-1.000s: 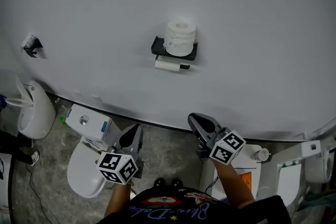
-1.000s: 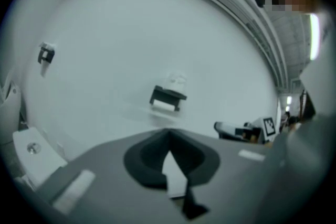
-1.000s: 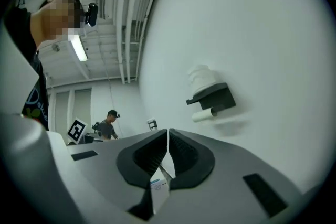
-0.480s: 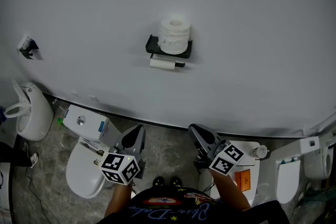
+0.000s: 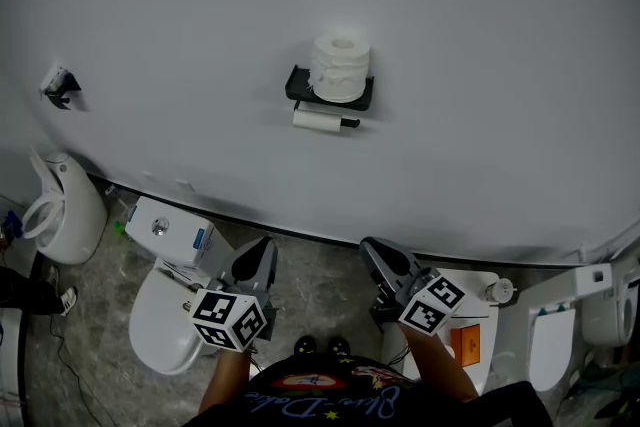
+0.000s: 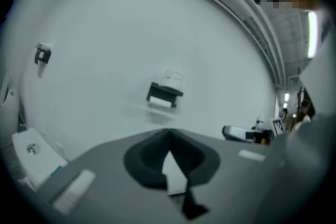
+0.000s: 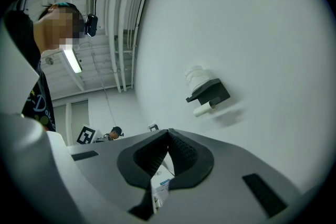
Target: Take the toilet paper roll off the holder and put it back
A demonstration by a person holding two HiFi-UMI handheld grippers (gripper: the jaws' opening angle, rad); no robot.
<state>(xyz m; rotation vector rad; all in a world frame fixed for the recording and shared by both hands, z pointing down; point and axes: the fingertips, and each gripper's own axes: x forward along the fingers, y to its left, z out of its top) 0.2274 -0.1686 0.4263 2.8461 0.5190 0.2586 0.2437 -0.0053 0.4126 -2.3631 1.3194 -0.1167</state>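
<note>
Hanging low at the near edge, the left gripper [image 5: 258,255] and right gripper [image 5: 378,255] have barely moved over the last second; only the head view has drifted a little. Both pairs of jaws are pressed together on nothing, the right having just closed its last sliver. The roll [image 5: 340,67] stands on the holder [image 5: 298,87] on the far wall [image 5: 480,65], well apart from both, so no reach looks under way yet.
</note>
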